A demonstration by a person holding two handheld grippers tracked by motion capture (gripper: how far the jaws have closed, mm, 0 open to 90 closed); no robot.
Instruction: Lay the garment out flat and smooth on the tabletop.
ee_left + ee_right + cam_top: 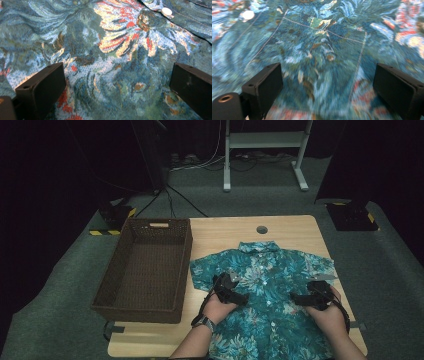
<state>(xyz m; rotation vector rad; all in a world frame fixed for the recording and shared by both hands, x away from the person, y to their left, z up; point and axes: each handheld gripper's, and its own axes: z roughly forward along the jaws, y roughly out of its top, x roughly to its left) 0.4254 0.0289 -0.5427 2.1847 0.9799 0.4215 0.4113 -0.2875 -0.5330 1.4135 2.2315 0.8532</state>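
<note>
Tabletop (300, 227) bears the floral shirt (265, 285), seemingly just beneath both spread grippers (231, 279).

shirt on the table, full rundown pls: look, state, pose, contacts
Short-sleeved shirt in teal woven-looking fabric with a floral print of blue, cream and red. It lies flat, front up, collar toward the far edge, sleeves spread, white buttons down the closed placket, a stitched chest pocket. It rests on the light wooden table, beside the brown wicker basket. The left hand-held gripper and right hand-held gripper are over its chest, jaws apart; contact unclear.
</note>
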